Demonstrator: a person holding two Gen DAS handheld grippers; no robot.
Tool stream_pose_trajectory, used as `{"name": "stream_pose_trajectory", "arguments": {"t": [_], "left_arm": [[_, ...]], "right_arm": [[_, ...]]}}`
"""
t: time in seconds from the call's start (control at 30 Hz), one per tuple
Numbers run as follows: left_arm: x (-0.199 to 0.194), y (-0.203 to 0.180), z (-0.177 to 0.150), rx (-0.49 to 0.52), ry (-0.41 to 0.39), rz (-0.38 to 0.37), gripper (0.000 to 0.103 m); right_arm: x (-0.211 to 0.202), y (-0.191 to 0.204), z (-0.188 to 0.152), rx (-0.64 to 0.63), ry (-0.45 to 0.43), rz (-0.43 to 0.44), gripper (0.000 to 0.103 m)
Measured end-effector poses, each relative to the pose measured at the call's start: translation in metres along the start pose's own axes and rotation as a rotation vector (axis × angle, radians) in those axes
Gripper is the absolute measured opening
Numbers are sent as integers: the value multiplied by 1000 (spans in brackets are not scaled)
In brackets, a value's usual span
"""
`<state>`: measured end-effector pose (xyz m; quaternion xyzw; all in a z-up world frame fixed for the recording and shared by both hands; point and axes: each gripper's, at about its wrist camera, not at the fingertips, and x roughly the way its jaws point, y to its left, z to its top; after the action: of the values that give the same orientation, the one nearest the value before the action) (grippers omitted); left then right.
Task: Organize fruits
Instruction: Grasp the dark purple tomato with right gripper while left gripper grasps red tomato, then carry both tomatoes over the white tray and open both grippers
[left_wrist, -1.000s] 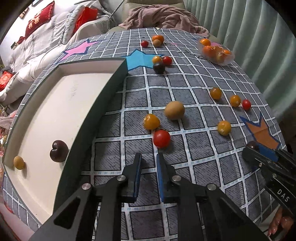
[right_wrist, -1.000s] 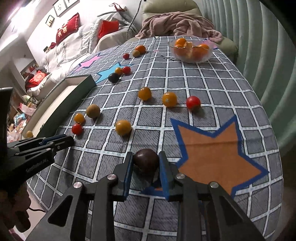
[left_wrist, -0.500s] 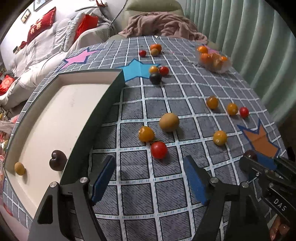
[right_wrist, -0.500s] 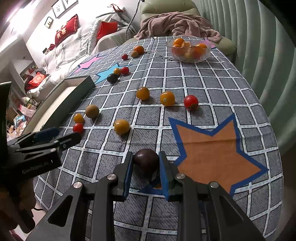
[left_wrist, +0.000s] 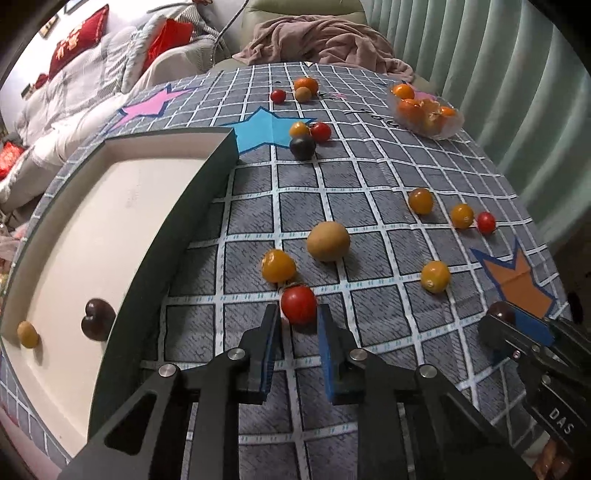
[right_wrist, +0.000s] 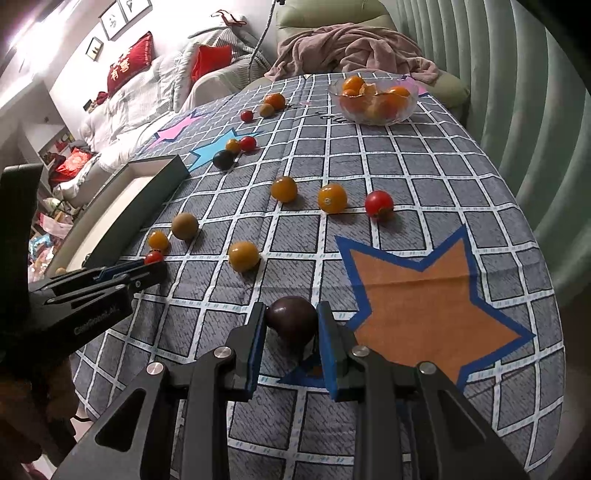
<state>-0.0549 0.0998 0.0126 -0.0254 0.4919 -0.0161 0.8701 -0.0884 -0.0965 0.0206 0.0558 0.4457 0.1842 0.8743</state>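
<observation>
My left gripper (left_wrist: 298, 314) has its blue pads closed around a red cherry tomato (left_wrist: 298, 304) on the checked cloth; it shows in the right wrist view too (right_wrist: 153, 257). My right gripper (right_wrist: 291, 321) is shut on a dark purple plum (right_wrist: 292, 324), also seen at the right of the left wrist view (left_wrist: 500, 312). A dark-walled tray (left_wrist: 192, 221) with a cream floor lies at the left and holds a dark plum (left_wrist: 96, 323) and a small yellow fruit (left_wrist: 27, 334). Several orange, yellow and red fruits lie loose on the cloth.
A brown round fruit (left_wrist: 328, 241) and an orange tomato (left_wrist: 277, 265) lie just beyond the left gripper. A clear bowl of oranges (right_wrist: 376, 98) stands at the far right. A black plum (left_wrist: 302, 146) sits by the blue star. A sofa with a blanket is behind.
My left gripper opened wide, moved forward and closed around the red tomato. My right gripper stays shut on the purple plum, almost unmoved.
</observation>
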Motion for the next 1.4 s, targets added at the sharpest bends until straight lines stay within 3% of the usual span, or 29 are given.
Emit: {"name": "stream_pose_trajectory", "arguments": {"t": [0.33, 0.5, 0.63, 0.7, 0.73, 0.8, 0.9, 0.97, 1.1, 1.23, 1.4], "left_arm": [[-46, 24, 12, 4, -67, -44, 23], [-62, 53, 23, -16, -96, -24, 23], [-54, 54, 18, -4, -52, -50, 23], [-42, 41, 12, 27, -25, -35, 56], [-37, 32, 6, 33, -42, -16, 96], [-35, 22, -1, 41, -118, 24, 101], [-19, 7, -1, 58, -94, 57, 98], [-9, 3, 2, 52, -64, 74, 75], [9, 1, 6, 32, -16, 80, 58], [7, -1, 7, 32, -18, 44, 22], [1, 9, 5, 2, -4, -26, 21]], "right_arm": [[-19, 26, 24, -34, -27, 32, 30], [-21, 49, 40, -76, -39, 45, 30], [-18, 60, 43, -82, -31, 60, 30], [-17, 61, 40, -78, -27, 56, 30], [-17, 60, 38, -70, -23, 55, 30], [-19, 56, 33, -63, -21, 47, 30], [-21, 48, 27, -54, -21, 35, 30], [-23, 42, 27, -41, -23, 35, 30], [-22, 33, 26, -18, -26, 41, 30], [-21, 32, 27, -14, -26, 48, 30], [-22, 36, 32, -19, -30, 61, 30]]}}
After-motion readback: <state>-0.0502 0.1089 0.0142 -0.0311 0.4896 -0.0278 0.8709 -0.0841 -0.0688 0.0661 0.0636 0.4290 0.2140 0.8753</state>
